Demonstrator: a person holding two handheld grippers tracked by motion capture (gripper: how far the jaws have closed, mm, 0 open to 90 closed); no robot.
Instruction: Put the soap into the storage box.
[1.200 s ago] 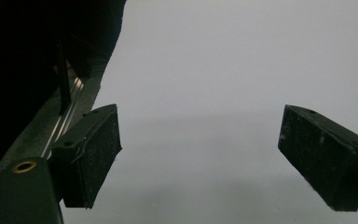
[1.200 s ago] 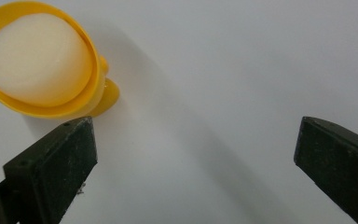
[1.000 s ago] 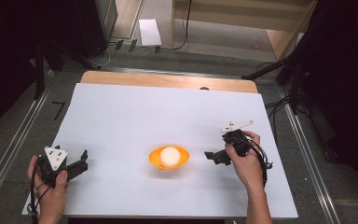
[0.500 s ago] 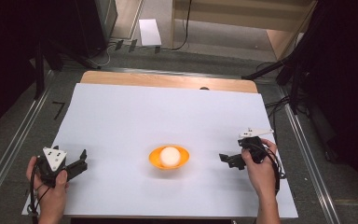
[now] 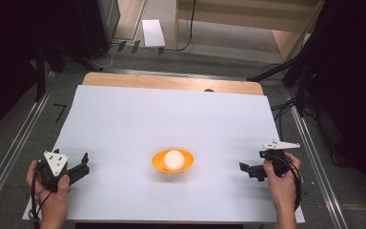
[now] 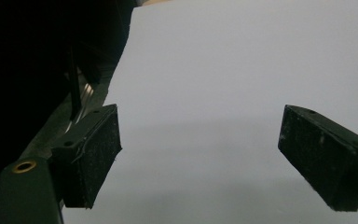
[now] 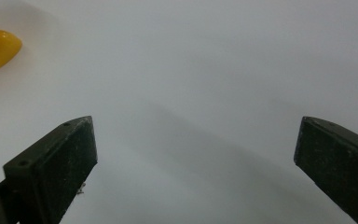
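Two grippers sit at the near edge: the left gripper [image 5: 83, 164] and the right gripper [image 5: 250, 171], both with jaws spread wide and empty. Between them, one orange bowl [image 5: 158, 164] holds one white ball [image 5: 173, 159], possibly an egg; the right gripper view crops the bowl.

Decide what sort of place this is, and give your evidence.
Probably a lab or recording workspace, not a home: a wooden table under a white sheet, metal floor rails, trailing black cables, and one orange bowl holding a white ball.
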